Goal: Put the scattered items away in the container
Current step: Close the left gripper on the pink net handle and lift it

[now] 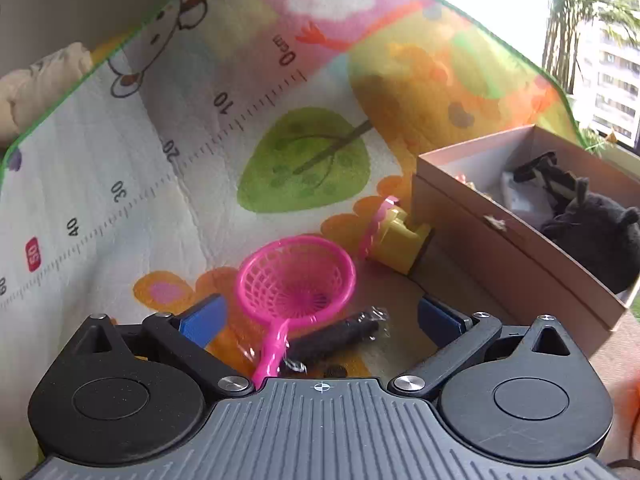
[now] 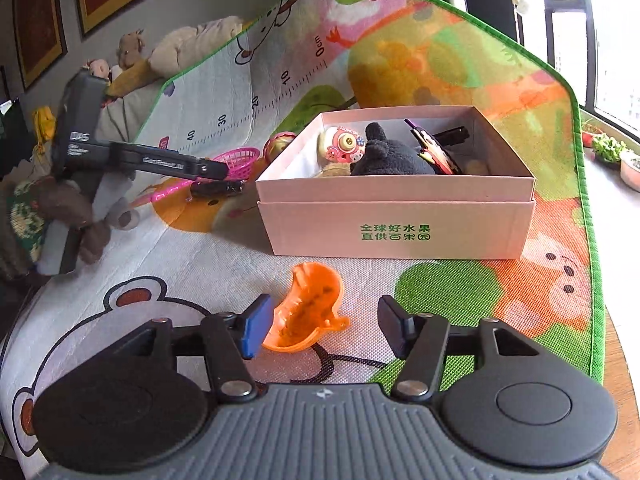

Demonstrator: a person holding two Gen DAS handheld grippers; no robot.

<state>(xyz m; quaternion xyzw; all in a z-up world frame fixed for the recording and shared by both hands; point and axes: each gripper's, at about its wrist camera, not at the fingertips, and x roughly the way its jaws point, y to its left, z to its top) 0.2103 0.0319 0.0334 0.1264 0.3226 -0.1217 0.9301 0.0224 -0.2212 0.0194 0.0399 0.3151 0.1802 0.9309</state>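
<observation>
Fingers apart both sides, orange toy point(image 2: 306, 306) between right fingers point(image 2: 256, 326), box point(image 2: 396, 224) ahead.

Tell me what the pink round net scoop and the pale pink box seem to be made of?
Pink round net scoop: probably moulded plastic, glossy, with a rigid lattice mesh and one-piece handle. Pale pink box: likely cardboard, matte, with thin straight walls and printed green characters.
</observation>
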